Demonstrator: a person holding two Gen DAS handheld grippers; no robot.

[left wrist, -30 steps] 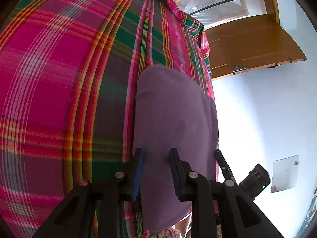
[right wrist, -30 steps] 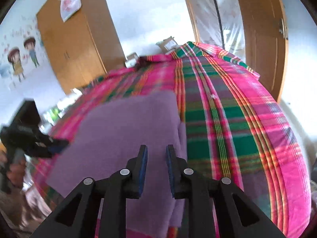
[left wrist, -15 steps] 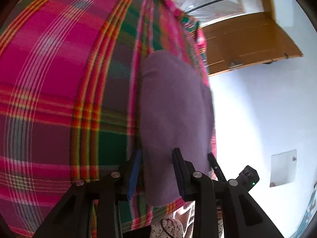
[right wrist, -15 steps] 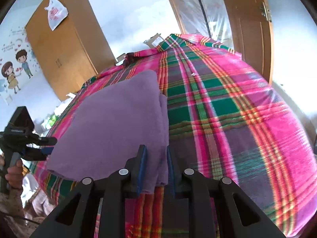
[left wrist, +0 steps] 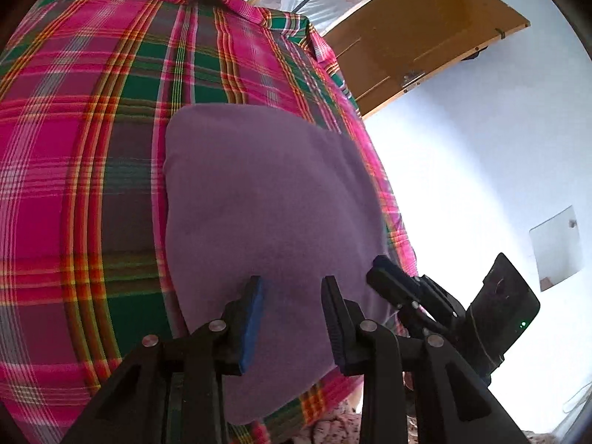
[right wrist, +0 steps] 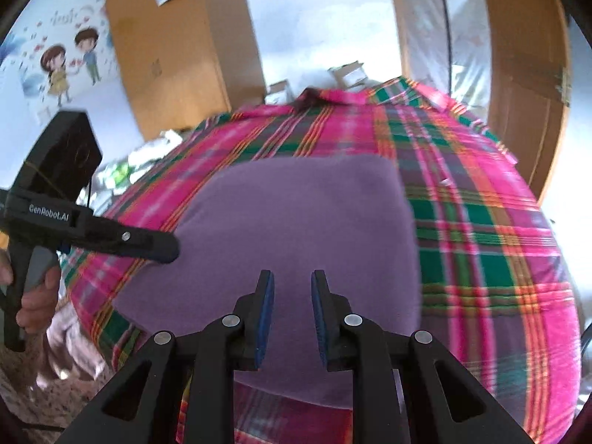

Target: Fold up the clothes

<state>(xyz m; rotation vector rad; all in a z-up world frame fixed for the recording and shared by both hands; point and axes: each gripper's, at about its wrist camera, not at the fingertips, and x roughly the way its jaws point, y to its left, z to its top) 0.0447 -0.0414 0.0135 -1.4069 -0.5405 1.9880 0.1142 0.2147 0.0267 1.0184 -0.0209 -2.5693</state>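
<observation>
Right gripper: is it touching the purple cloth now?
Cannot tell. In the right wrist view the right gripper, fingers open, overlaps the purple cloth; height is unclear.

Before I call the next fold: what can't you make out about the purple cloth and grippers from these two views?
- Purple cloth near edge: left wrist view, hidden behind the left gripper.
- Same edge, right wrist view: partly covered by the right gripper.
- Layer count: no fold lines show.
- Far plaid sheet: motion-blurred.
- Whether either gripper touches the cloth: unclear.
</observation>
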